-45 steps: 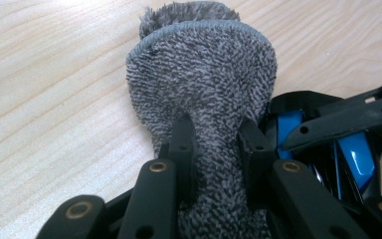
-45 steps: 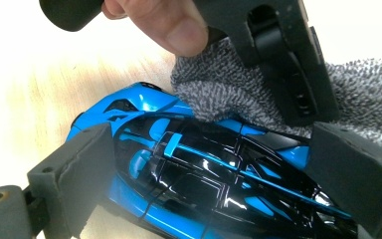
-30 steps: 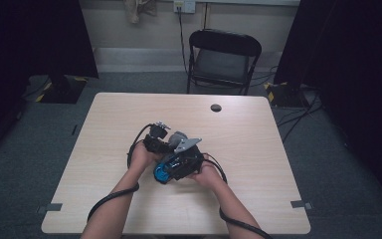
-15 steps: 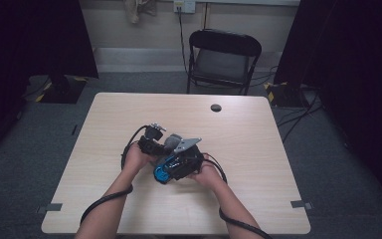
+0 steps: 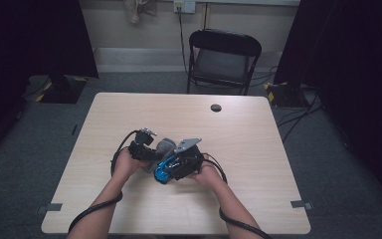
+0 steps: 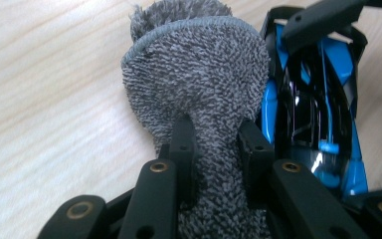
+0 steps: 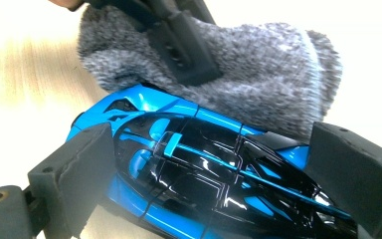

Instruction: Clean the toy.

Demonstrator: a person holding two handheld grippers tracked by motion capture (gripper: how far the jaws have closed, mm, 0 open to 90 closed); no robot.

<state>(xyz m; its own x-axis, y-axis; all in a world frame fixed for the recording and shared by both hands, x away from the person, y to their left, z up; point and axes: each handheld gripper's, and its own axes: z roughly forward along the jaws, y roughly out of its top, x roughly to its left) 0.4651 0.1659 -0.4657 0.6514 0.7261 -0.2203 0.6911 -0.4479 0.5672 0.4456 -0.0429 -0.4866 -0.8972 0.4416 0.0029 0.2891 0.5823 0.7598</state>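
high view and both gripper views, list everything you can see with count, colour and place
toy car: 1, blue and black, table middle, between the right gripper's jaws
cloth: 1, grey, fluffy, pressed against the car's side
table: 1, light wood, centre
round cap: 1, black, far part of the tabletop
folding chair: 1, black, behind the table
left gripper: 1, black, jaws shut on the cloth
right gripper: 1, black, jaws around the car
forearms: 2, bottom edge

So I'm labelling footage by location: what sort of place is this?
Probably a recording studio or lab rather than a home: a bare wooden table on grey carpet, black curtains at both sides, a lone folding chair, and cables on the floor.
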